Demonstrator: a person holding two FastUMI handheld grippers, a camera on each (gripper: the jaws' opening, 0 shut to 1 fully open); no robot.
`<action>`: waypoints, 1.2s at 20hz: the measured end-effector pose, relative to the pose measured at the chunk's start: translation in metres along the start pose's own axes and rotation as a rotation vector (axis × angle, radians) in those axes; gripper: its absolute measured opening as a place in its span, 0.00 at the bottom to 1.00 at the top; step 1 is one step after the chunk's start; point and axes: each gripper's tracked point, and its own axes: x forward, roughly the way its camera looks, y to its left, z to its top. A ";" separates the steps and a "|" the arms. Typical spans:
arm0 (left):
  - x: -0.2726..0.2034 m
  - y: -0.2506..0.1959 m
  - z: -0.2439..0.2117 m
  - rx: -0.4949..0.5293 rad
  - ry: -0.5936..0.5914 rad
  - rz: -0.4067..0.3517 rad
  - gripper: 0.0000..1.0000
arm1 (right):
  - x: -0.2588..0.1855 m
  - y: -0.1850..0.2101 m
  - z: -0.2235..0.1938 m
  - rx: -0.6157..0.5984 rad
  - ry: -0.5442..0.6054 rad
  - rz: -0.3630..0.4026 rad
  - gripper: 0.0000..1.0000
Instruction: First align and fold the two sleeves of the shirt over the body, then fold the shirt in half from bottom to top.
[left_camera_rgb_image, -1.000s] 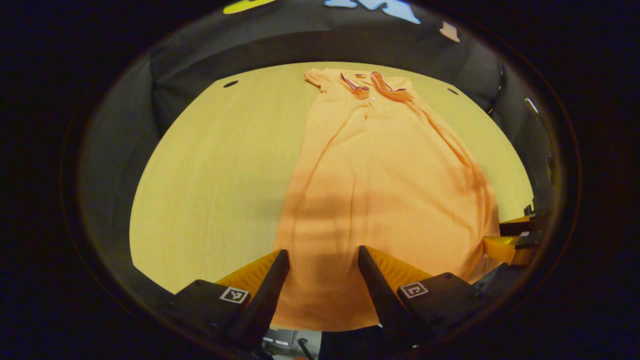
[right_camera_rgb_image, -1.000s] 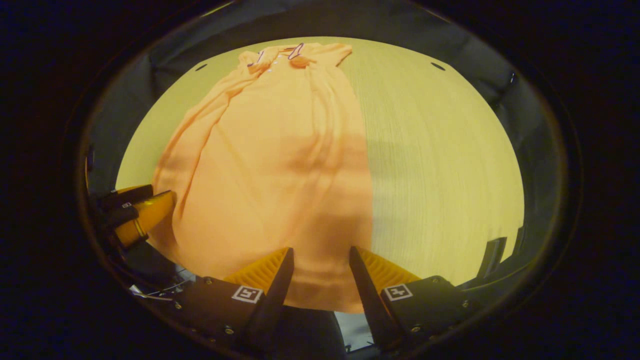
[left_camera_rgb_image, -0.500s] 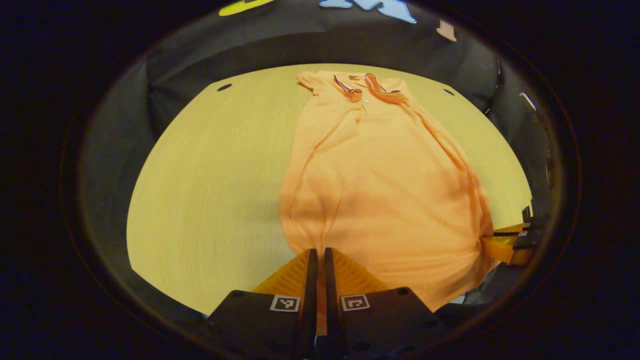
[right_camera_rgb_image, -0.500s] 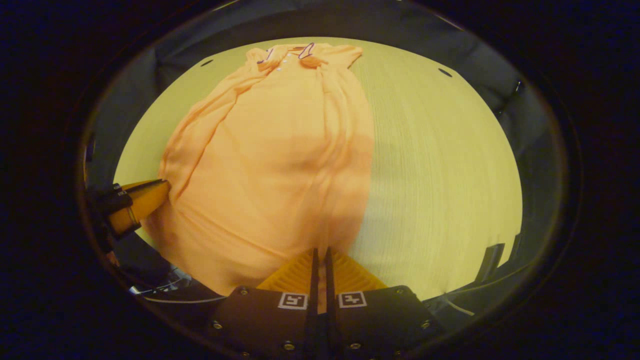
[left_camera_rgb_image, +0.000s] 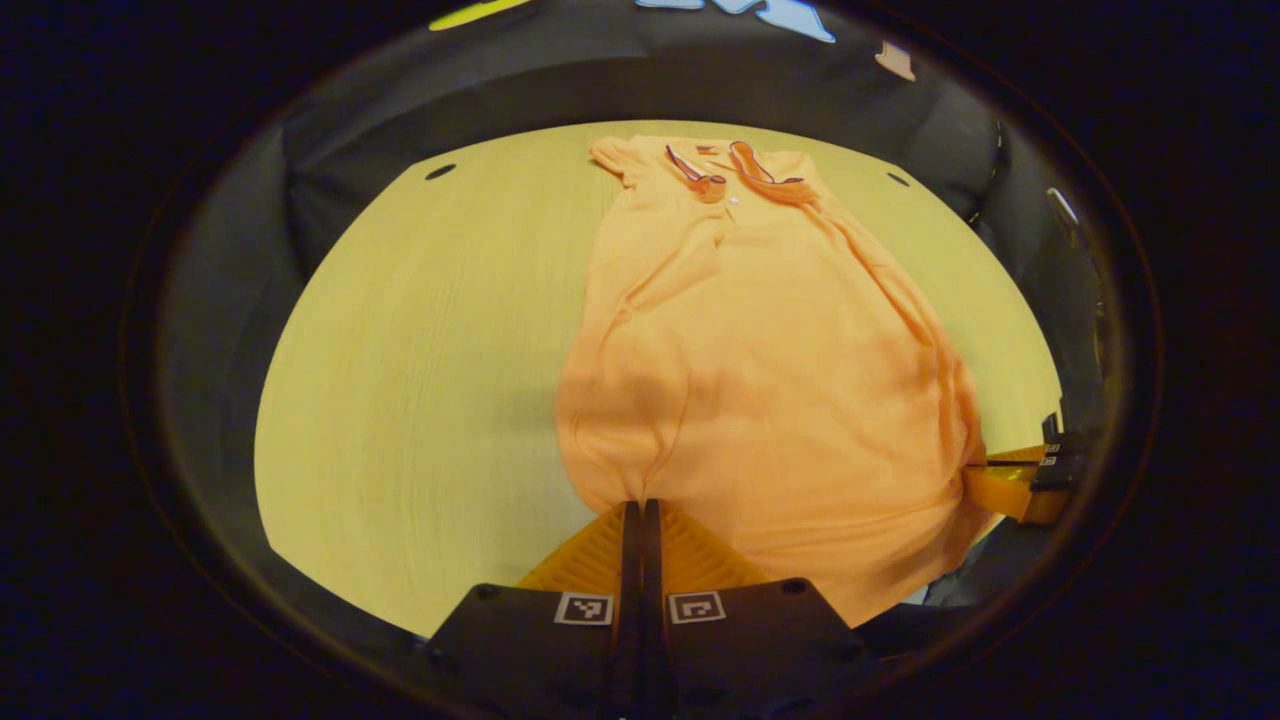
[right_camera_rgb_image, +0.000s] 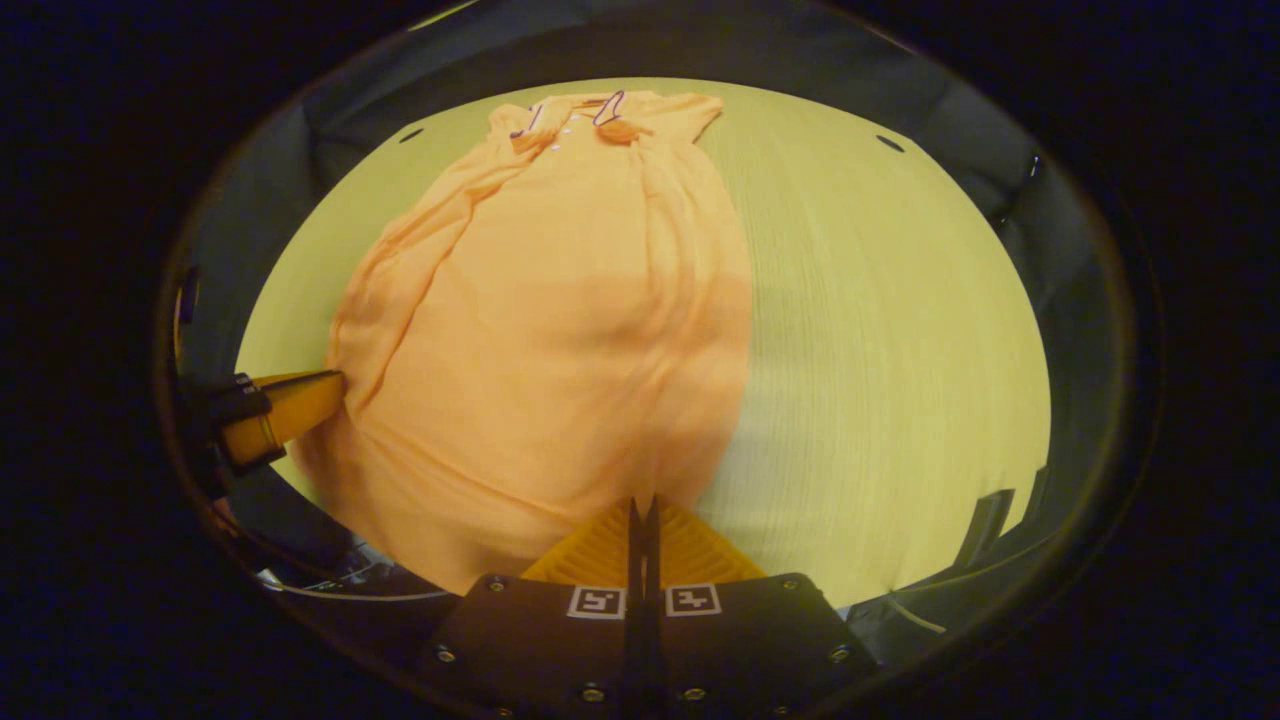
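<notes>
An orange polo shirt (left_camera_rgb_image: 760, 330) lies lengthwise on the wooden table, collar (left_camera_rgb_image: 735, 172) at the far end, sleeves folded in over the body. My left gripper (left_camera_rgb_image: 640, 505) is shut on the shirt's bottom hem at its left corner, and the cloth puckers at the pinch. In the right gripper view the same shirt (right_camera_rgb_image: 560, 310) runs away from me, and my right gripper (right_camera_rgb_image: 640, 503) is shut on the hem at the right corner. Each view catches the other gripper at the hem's opposite corner, the right gripper (left_camera_rgb_image: 1010, 485) and the left gripper (right_camera_rgb_image: 285, 410).
The light wooden table (left_camera_rgb_image: 420, 350) extends bare to the left of the shirt, and in the right gripper view the table (right_camera_rgb_image: 890, 340) extends bare to its right. Small dark holes (left_camera_rgb_image: 440, 171) mark the far corners. Black booth cloth surrounds the table.
Both grippers went from open astride the hem to shut on it. The bottom edge has gathered and drawn slightly up off the table's near edge.
</notes>
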 end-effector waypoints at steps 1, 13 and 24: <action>-0.001 0.001 0.009 -0.004 -0.009 -0.001 0.06 | -0.003 -0.001 0.009 0.001 -0.015 0.003 0.00; 0.025 0.016 0.203 0.016 -0.233 0.010 0.06 | -0.016 -0.019 0.195 0.018 -0.257 0.019 0.00; 0.085 0.010 0.374 -0.012 -0.396 0.004 0.07 | 0.007 -0.039 0.379 0.059 -0.462 0.001 0.00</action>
